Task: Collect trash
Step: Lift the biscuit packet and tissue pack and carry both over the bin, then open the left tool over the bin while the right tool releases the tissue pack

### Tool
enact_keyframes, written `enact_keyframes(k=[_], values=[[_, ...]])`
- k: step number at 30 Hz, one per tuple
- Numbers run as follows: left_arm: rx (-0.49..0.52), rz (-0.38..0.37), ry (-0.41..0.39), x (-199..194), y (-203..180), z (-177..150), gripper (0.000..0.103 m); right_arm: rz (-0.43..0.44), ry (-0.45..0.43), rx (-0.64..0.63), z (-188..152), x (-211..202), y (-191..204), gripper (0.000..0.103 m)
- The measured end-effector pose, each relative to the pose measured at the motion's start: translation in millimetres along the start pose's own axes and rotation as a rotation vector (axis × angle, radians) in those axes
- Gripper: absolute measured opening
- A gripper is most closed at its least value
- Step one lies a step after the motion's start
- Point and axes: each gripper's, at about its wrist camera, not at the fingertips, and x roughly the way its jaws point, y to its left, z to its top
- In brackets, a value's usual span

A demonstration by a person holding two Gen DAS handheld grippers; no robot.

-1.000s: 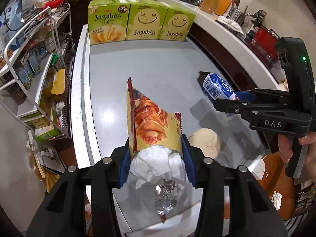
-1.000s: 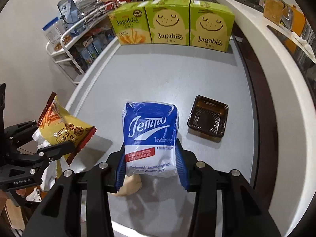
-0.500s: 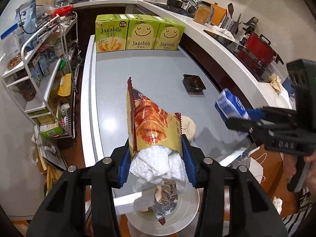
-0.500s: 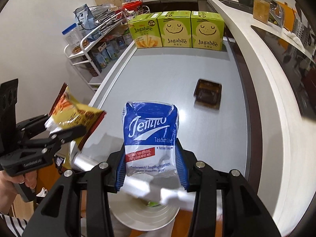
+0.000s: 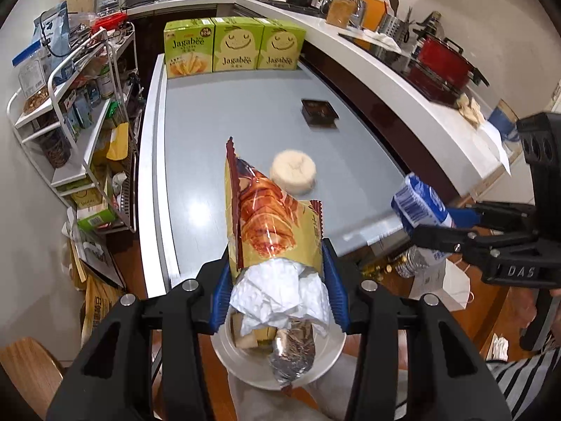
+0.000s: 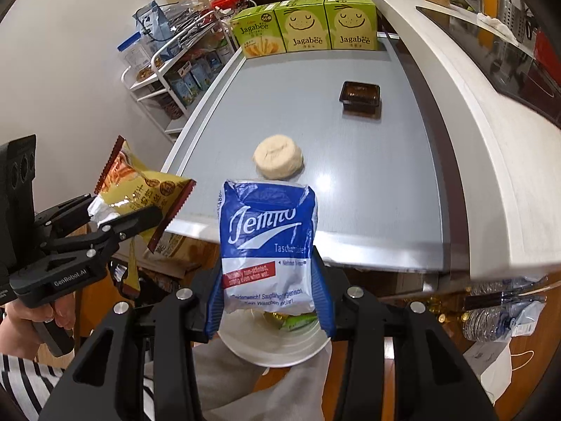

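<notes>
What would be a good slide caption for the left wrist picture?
Left gripper clamps a yellow snack bag above a white bin; right gripper holds a blue tissue pack nearby.

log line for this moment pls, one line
left gripper: shut on yellow snack bag | right gripper: shut on blue tissue pack | both over white bin | on counter: beige puck, brown tray

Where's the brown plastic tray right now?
The brown tray sits on the grey counter, right side, beyond the round bun, nearer the green boxes.
</notes>
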Motion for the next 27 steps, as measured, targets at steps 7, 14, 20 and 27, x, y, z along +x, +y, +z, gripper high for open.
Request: enact_keyframes(k=[7, 14, 20, 27], values=[[0.025, -0.015, 0.064, 1, -9, -33, 0.047, 0.027, 0.056, -0.042, -23, 2, 10, 0.042], [0.053, -0.02, 0.157, 17, -14, -66, 0.047, 0.04, 0.151, -0.081, -45, 29, 15, 0.042], [0.071, -0.013, 0.257, 46, -11, -88, 0.047, 0.034, 0.245, -0.095, -57, 67, 16, 0.042], [0.08, 0.006, 0.332, 78, 0, -104, 0.047, 0.011, 0.3, -0.069, -59, 101, 15, 0.042]])
